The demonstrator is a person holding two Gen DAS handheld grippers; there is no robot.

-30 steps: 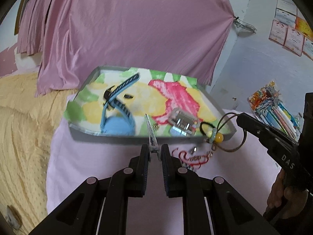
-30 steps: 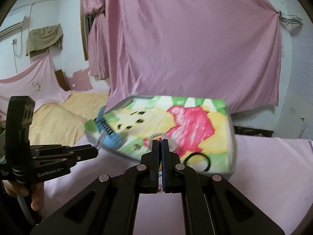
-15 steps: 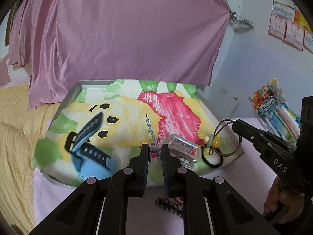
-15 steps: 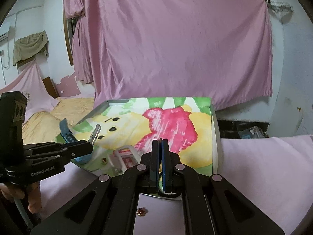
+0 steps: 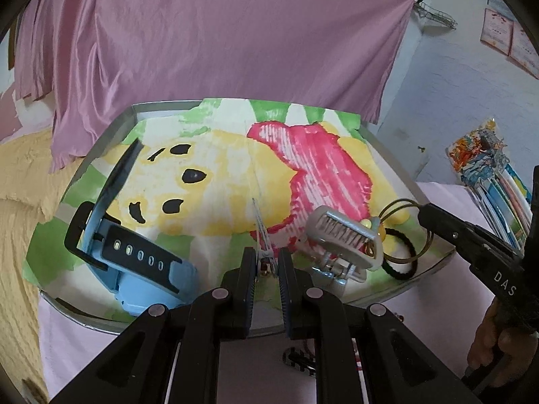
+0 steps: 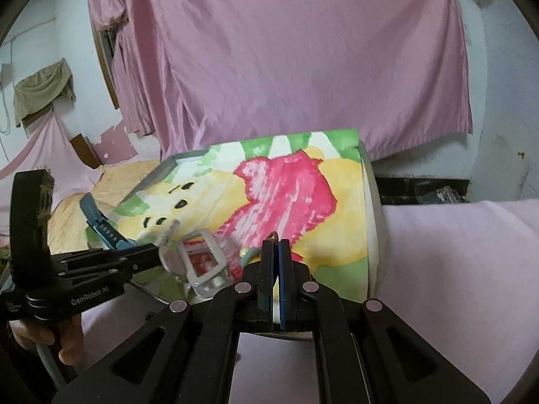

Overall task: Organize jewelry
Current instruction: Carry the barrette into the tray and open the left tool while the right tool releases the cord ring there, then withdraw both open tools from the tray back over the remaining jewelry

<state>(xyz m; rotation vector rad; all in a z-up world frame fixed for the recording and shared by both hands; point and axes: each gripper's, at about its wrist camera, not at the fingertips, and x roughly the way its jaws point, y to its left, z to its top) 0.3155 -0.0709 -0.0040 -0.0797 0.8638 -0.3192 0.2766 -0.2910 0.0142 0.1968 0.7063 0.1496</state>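
1. The tray (image 5: 397, 165), lined with a cartoon-print cloth (image 5: 235, 168), is your drop zone. It sits on a pale pink cover, with both of your grippers over its near edge. Judged from this, you are mid-delivery: two pieces are carried in and neither is released yet.
2. A blue watch (image 5: 141, 259) already lies at the tray's left side, its strap arched upward.
3. A grey claw clip (image 5: 343, 235) rests near the tray's front edge, between your two grippers.
4. Your right gripper (image 5: 425, 209) has its jaws pressed together on a thin brown hair tie (image 5: 401, 203) with a yellow bead. The loop hangs over the tray's right front corner, just above a black hair tie (image 5: 404, 259) lying there.
5. Your left gripper (image 5: 266, 262) is clamped on the tail of a slim silver hair clip (image 5: 261, 225). The blade points away from you, over the cloth, just left of the claw clip.
6. Next move, as a judgement: lower each piece onto bare cloth and spread the jaws. Keep clear of the claw clip so that nothing is knocked or tangled.
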